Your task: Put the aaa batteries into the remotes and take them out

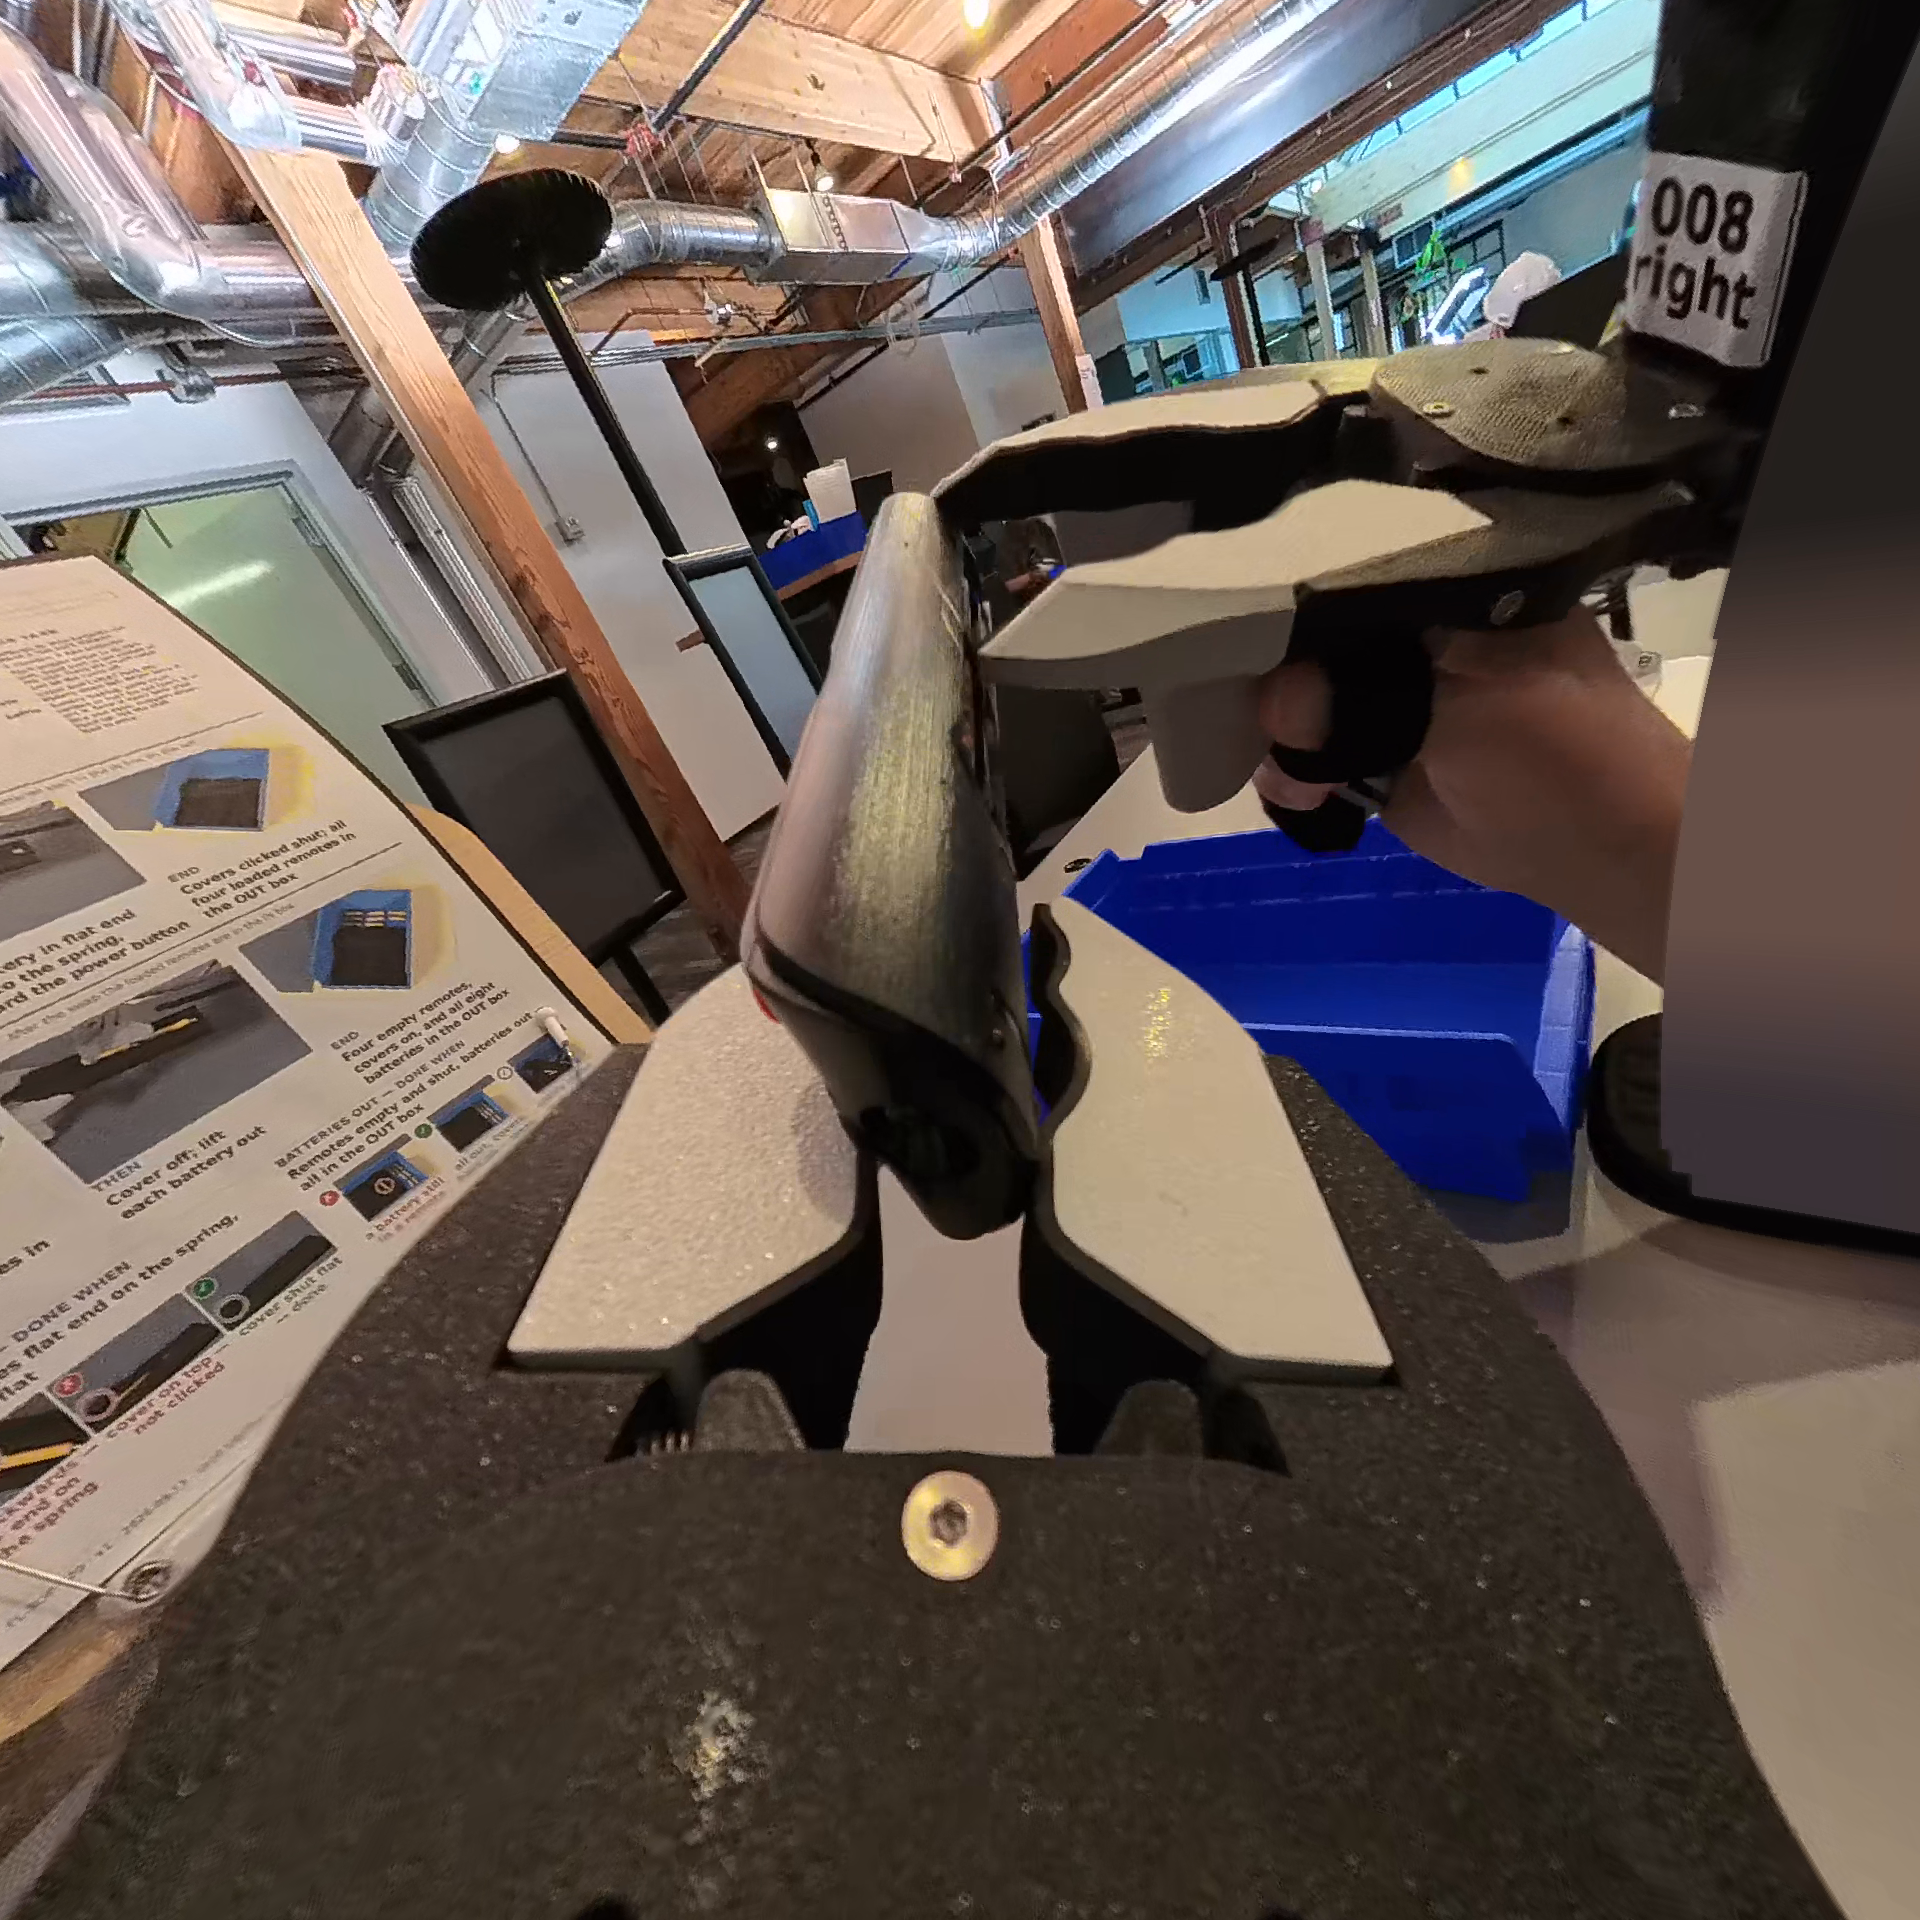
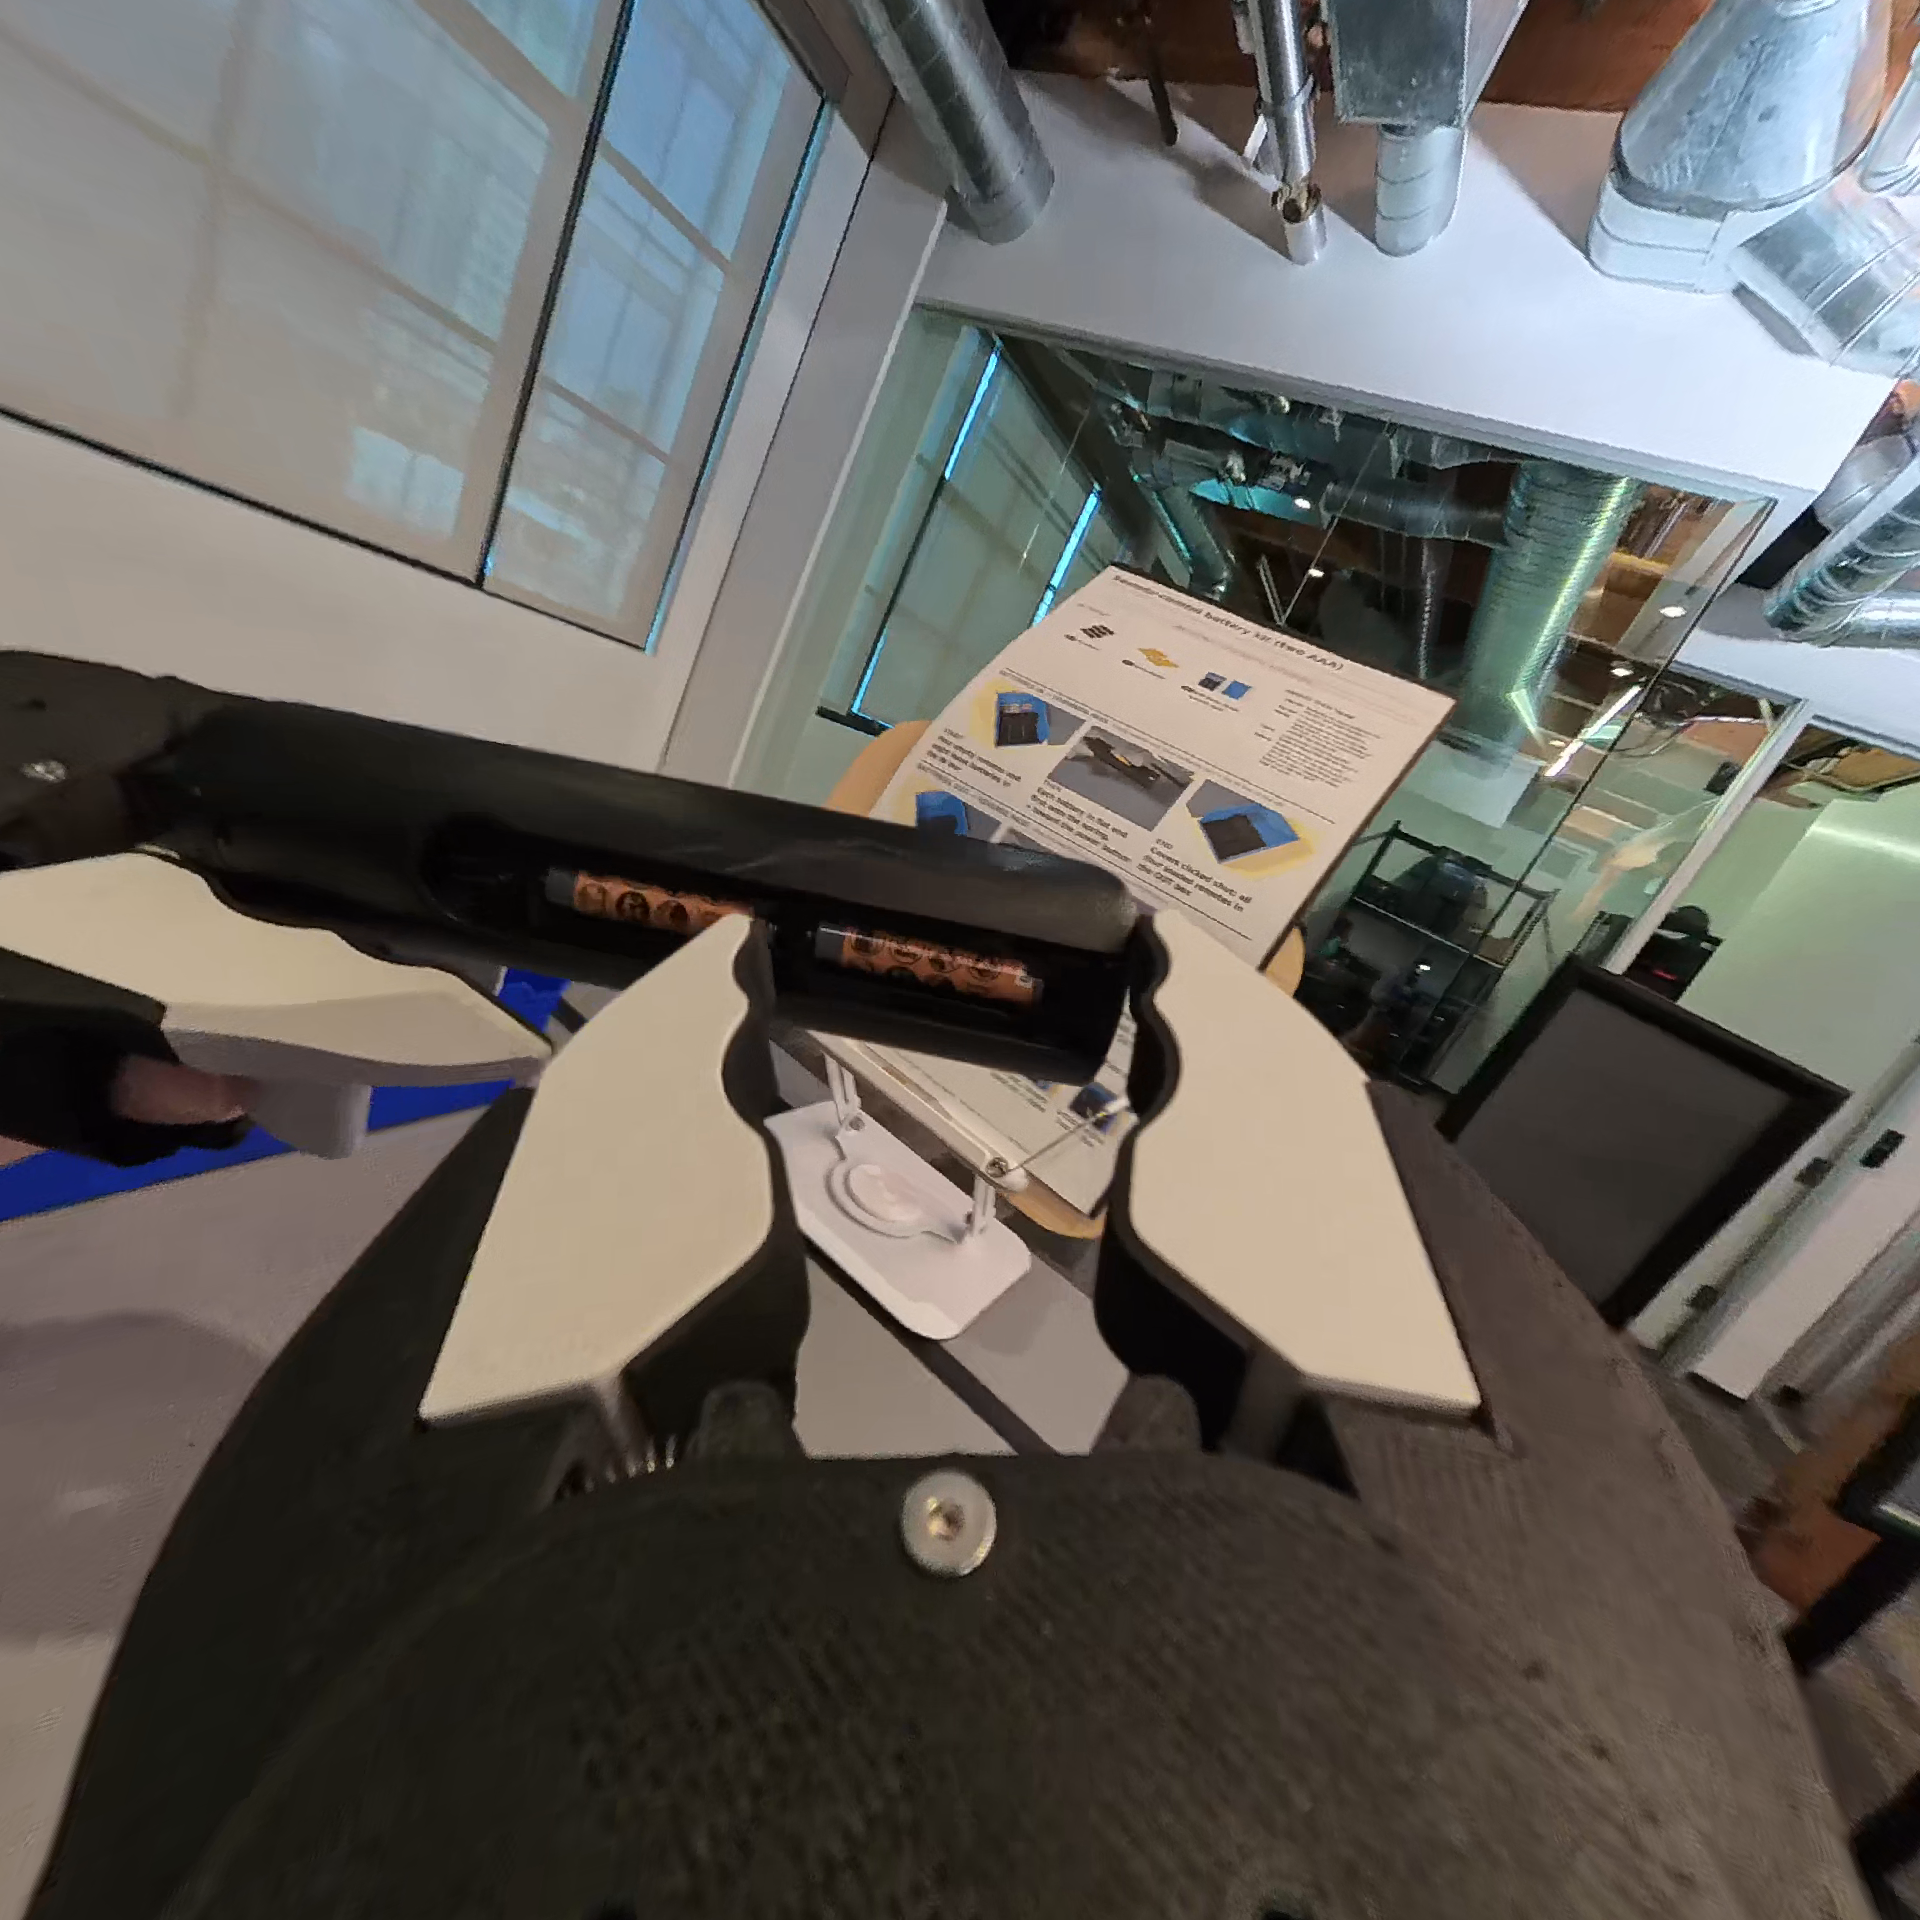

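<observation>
the instruction board [image 2: 1164,769] stands on a white stand on the tabletop [image 2: 145,1340]; its lower part is cut off behind the right tongs [image 2: 951,997] in the right wrist view, and its left part runs out of frame in the left wrist view. the blue bin [image 1: 1382,997] shows only in part: the far tongs and a hand [image 1: 1538,769] cover its rear, and its contents cannot be made out. the remote [image 1: 894,831] is held off the tabletop between both tools. the left tongs [image 1: 951,1143] are clamped on its lower end, which hides the buttons there. the right tongs close across its other end at the open bay. the left wrist view shows only the remote's worn back; the right wrist view alone shows two batteries [image 2: 925,961] seated in the bay, one partly hidden by a finger.
</observation>
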Available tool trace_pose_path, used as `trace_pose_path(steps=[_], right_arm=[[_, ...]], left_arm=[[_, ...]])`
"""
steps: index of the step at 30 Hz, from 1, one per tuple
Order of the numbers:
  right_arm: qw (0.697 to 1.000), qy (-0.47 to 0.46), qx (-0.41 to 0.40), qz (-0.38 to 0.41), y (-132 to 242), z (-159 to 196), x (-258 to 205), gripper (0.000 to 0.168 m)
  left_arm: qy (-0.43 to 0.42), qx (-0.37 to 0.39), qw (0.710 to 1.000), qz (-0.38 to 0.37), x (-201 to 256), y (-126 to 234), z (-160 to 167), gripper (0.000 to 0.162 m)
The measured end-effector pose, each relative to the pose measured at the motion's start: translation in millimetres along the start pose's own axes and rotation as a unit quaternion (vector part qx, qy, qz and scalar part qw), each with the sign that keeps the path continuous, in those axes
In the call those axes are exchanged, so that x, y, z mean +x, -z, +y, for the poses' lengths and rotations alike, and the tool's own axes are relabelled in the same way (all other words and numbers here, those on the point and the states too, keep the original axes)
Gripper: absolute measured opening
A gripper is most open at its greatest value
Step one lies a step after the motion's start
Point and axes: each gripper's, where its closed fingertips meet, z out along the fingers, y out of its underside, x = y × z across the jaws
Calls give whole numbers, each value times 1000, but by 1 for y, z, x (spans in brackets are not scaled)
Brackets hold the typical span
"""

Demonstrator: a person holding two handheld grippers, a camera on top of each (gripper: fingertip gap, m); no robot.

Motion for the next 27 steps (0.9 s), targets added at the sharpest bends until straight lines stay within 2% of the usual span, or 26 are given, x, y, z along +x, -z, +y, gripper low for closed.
trace_pose_path(steps=[21,24,27], right_arm=[[999,-21,-27,1,-3,14,1,64],[998,-39,-51,-5,-7,22,3,64],[994,-69,-84,-18,-13,32,2,67]], left_arm=[[10,-17,1000,7,2,-2,8,26],[47,-31,998,17,-1,-4,13,27],[141,-44,988,38,-4,-6,21,26]])
